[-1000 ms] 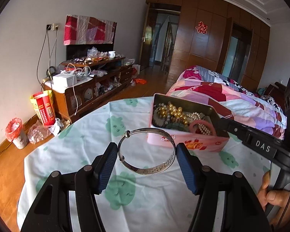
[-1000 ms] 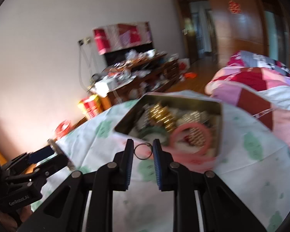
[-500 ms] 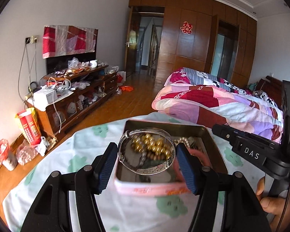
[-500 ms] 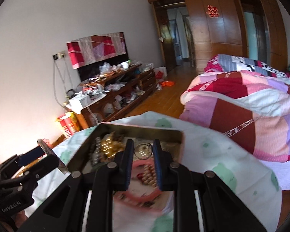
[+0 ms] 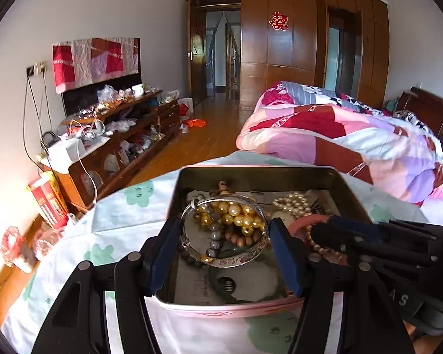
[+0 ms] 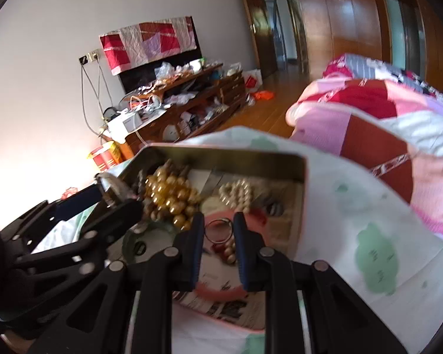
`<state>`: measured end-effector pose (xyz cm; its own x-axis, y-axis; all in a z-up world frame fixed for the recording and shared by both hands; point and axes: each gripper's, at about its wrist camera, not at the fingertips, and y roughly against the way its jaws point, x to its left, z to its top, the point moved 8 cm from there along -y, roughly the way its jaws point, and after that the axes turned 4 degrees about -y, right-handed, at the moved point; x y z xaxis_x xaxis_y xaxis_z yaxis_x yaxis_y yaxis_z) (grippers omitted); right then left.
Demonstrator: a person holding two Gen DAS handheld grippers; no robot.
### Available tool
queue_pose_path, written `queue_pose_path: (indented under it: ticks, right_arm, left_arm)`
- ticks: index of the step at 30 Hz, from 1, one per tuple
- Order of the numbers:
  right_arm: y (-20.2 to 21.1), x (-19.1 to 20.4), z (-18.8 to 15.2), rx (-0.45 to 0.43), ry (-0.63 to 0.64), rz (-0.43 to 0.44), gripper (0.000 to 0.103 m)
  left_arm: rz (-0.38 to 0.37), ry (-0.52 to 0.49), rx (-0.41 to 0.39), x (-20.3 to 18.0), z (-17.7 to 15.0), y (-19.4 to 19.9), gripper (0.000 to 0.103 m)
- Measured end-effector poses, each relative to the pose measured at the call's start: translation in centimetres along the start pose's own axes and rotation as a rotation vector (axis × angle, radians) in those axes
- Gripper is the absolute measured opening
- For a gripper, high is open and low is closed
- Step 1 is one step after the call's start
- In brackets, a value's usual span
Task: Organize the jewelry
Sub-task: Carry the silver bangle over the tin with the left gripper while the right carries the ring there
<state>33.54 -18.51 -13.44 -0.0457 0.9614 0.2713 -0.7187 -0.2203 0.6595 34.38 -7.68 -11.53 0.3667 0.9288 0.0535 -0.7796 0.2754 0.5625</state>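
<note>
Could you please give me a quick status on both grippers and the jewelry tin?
Left gripper shut on silver bangle, over tin. Right gripper shut on small ring, also over tin. Nothing blocking.

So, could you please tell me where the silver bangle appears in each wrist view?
Left wrist: the silver bangle sits centre frame, clamped between the left gripper fingers.
Right wrist: the bangle appears edge-on at left, on that gripper.
Shared landmark: the gold beads in the tin.

A home bedroom: a bed (image 5: 339, 135) under a pink and red patchwork quilt, wooden wardrobe doors (image 5: 283, 56), a cluttered low TV cabinet (image 5: 124, 135) along the wall, and wood flooring (image 5: 203, 138).
</note>
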Motion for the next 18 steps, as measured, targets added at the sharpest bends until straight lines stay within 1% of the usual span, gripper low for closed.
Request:
queue_pose_path:
  ticks: [2, 5, 9, 14, 18]
  right_arm:
    - [-0.37, -0.21, -0.35, 0.021, -0.004, -0.001, 0.023]
    - [-0.39, -0.28, -0.47, 0.022, 0.004, -0.009, 0.023]
    - [-0.32, -0.51, -0.42, 0.010, 0.027, -0.038, 0.023]
    - [-0.32, -0.54, -0.34, 0.000, 0.039, -0.053, 0.023]
    - [-0.64, -0.13, -0.28, -0.003, 0.062, -0.063, 0.024]
  left_arm:
    - [-0.001, 0.000, -0.001, 0.01, 0.02, 0.02, 0.063]
    - [0.007, -0.002, -0.003, 0.13, 0.13, -0.17, 0.063]
    - [0.020, -0.010, -0.004, 0.02, 0.22, -0.33, 0.063]
    - [0.043, -0.015, -0.004, 0.04, 0.22, -0.49, 0.063]
    - [0.053, -0.001, 0.002, 0.31, 0.21, -0.54, 0.063]
